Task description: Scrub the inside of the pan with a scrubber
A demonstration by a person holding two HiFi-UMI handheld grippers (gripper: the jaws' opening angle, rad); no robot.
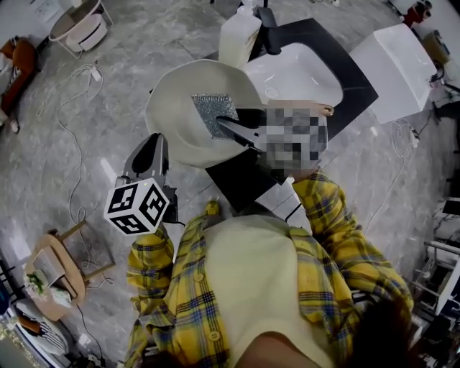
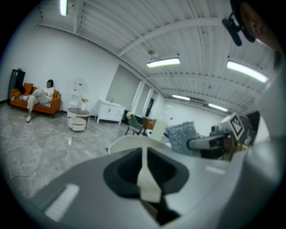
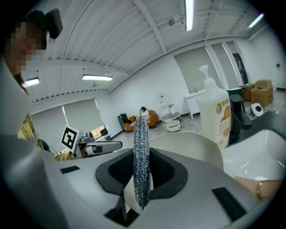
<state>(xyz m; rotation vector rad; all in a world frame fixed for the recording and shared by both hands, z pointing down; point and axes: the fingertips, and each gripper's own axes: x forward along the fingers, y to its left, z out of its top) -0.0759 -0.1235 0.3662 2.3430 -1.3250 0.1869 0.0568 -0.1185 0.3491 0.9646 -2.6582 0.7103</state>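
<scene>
Your left gripper clamps the cream pan's rim at centre frame, steadying it, while your right gripper pinches the silver scrubber against its inside.

Light: bright, even, from ceiling tube lamps.
Shadows: soft and weak on the floor.
Glare: white sink near washed out.
Distortion: gripper views fisheye, corners black.
Focus: nearest foreground soft.

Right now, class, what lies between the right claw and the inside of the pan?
The silver scrubber, pinched in the right claw, lies over the pan's inside; the head view shows it. Whether it touches the pan is unclear.
</scene>
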